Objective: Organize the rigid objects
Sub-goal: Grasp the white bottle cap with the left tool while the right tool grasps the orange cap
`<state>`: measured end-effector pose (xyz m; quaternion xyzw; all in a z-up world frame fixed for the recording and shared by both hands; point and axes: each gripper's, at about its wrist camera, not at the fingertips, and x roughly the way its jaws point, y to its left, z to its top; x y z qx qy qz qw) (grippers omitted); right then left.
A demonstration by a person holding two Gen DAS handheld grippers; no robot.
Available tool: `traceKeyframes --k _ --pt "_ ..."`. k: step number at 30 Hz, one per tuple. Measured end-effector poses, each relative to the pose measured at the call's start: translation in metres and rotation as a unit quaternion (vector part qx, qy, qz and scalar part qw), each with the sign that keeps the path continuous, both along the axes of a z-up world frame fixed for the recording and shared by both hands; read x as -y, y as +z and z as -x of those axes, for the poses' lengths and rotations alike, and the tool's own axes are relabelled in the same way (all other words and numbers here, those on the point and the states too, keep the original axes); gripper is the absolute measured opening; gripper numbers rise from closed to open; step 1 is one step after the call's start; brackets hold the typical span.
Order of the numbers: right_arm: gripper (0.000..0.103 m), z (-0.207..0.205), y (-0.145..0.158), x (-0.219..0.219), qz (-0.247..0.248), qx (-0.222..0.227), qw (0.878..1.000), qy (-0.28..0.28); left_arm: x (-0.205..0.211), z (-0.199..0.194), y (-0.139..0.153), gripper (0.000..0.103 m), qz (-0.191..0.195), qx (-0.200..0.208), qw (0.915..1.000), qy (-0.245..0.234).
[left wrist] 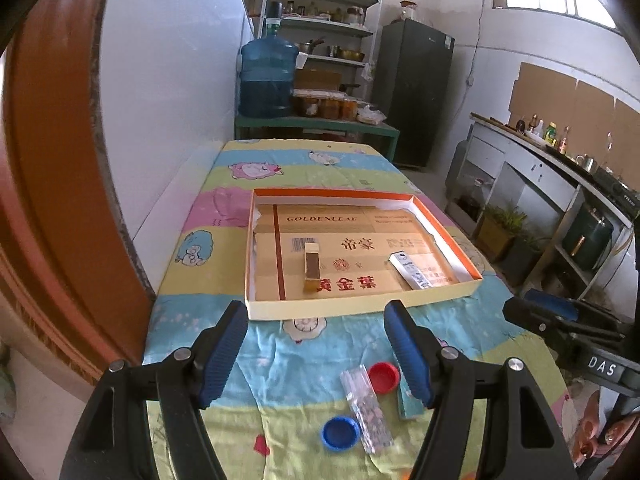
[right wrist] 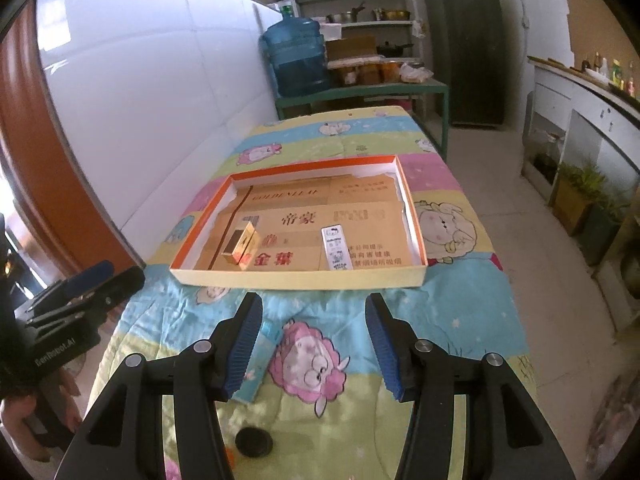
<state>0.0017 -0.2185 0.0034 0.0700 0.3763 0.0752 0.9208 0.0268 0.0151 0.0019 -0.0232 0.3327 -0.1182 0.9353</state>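
A shallow cardboard tray (left wrist: 352,309) with an orange inner rim sits on the cartoon-print tablecloth; it also shows in the right wrist view (right wrist: 296,278). Inside it lie a gold box (left wrist: 311,267) (right wrist: 240,249) and a white packet (left wrist: 412,270) (right wrist: 337,247). My left gripper (left wrist: 318,354) is open and empty above the cloth, in front of the tray. Near its right finger lie a red cap (left wrist: 383,377), a blue cap (left wrist: 340,433), a clear plastic case (left wrist: 366,410) and a teal box (left wrist: 409,404). My right gripper (right wrist: 314,344) is open and empty; the teal box (right wrist: 256,364) lies by its left finger, a black cap (right wrist: 254,442) below.
A white wall (left wrist: 160,120) and an orange door frame (left wrist: 48,200) run along the table's left. A green bench with a blue water jug (left wrist: 266,76), shelves and a dark fridge (left wrist: 412,88) stand behind. A counter (left wrist: 560,184) stands at the right across the floor.
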Motion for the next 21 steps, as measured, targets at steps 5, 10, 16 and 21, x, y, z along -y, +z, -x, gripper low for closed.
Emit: traceKeyframes --k 5,10,16,21 --pt "0.055 0.026 -0.005 -0.004 0.010 0.001 1.000 0.016 -0.004 0.017 -0.004 0.070 0.005 -0.005 1.0000 -0.005" --pt "0.055 0.054 -0.017 -0.006 0.025 -0.005 0.999 0.038 -0.006 0.037 -0.011 0.069 0.007 -0.007 0.9998 -0.015" --pt "0.055 0.084 -0.034 -0.008 0.021 -0.023 0.998 0.063 -0.001 0.057 -0.026 0.069 0.003 -0.019 0.9989 -0.042" --pt "0.055 0.111 -0.049 -0.021 0.039 -0.033 0.991 0.125 -0.001 0.076 -0.040 0.069 0.006 -0.032 0.9978 -0.058"
